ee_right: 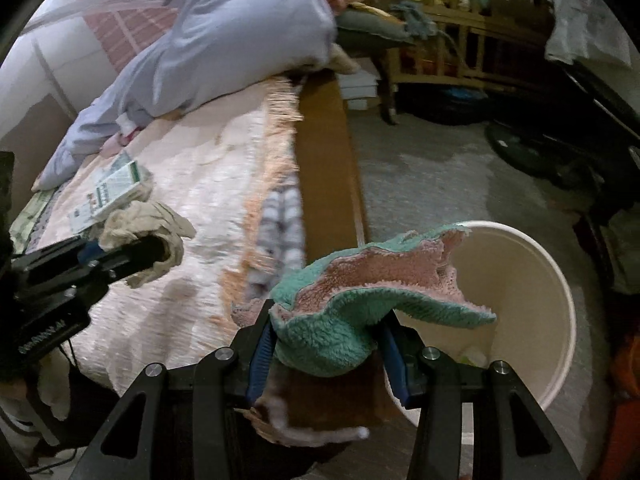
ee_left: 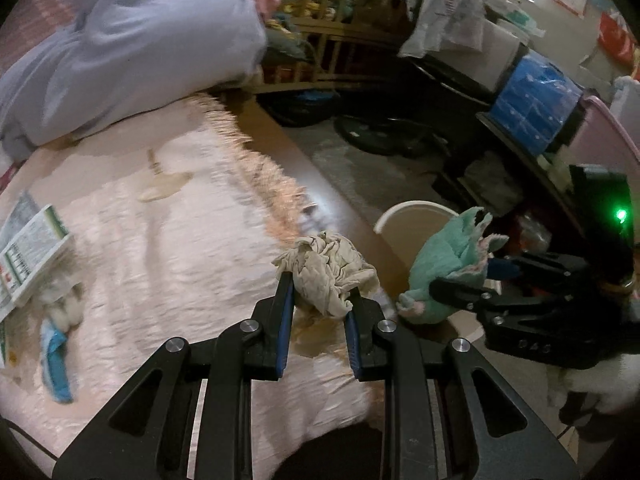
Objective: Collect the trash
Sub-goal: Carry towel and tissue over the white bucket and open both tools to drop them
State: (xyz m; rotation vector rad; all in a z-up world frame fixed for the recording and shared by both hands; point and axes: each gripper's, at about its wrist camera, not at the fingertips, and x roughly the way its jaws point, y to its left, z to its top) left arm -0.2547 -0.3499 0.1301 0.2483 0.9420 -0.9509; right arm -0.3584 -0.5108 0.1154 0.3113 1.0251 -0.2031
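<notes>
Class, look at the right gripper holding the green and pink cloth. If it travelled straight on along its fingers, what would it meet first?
Probably the white bucket. The right gripper, shut on the green and pink cloth, points toward the bucket's open mouth on the floor beside the bed. Depth is unclear, so rim or inside cannot be told.

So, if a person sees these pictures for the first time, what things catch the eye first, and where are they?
First, the teal and pink fleece cloth, pinched in the right gripper just in front of the white bucket on the floor beside the bed. Next, the crumpled beige rag, held in the left gripper above the pink bedspread near its fringed edge. Farther back on the bed lies a big lavender bundle of bedding.
</notes>
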